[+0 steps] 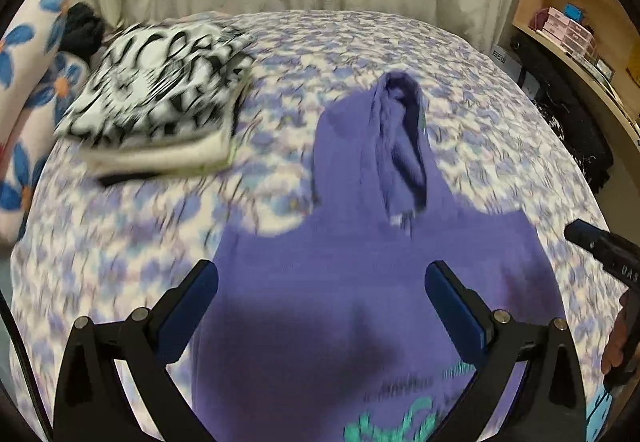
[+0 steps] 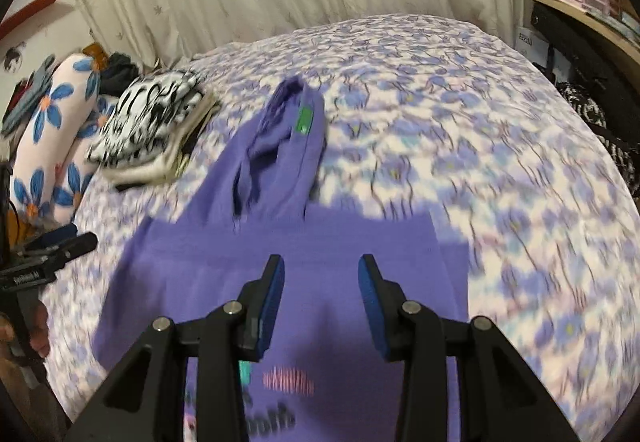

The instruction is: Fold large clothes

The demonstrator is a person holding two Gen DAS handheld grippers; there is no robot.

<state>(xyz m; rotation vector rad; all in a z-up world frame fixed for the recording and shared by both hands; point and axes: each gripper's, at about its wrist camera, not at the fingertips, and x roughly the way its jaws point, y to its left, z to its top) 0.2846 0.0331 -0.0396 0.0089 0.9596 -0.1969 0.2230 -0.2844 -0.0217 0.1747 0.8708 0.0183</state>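
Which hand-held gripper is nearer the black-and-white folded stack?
Left. The left hand-held gripper hangs open over the purple hoodie, on the side toward the black-and-white folded stack; the right hand-held gripper is farther across the hoodie.

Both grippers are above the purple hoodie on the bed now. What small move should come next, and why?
Probably lower both grippers onto the purple hoodie again to take its two sides for the next fold. The left gripper is wide open and the right gripper is partly open, both empty, above the body. The hood still lies stretched out on the floral bedcover, so the garment does not look fully folded.
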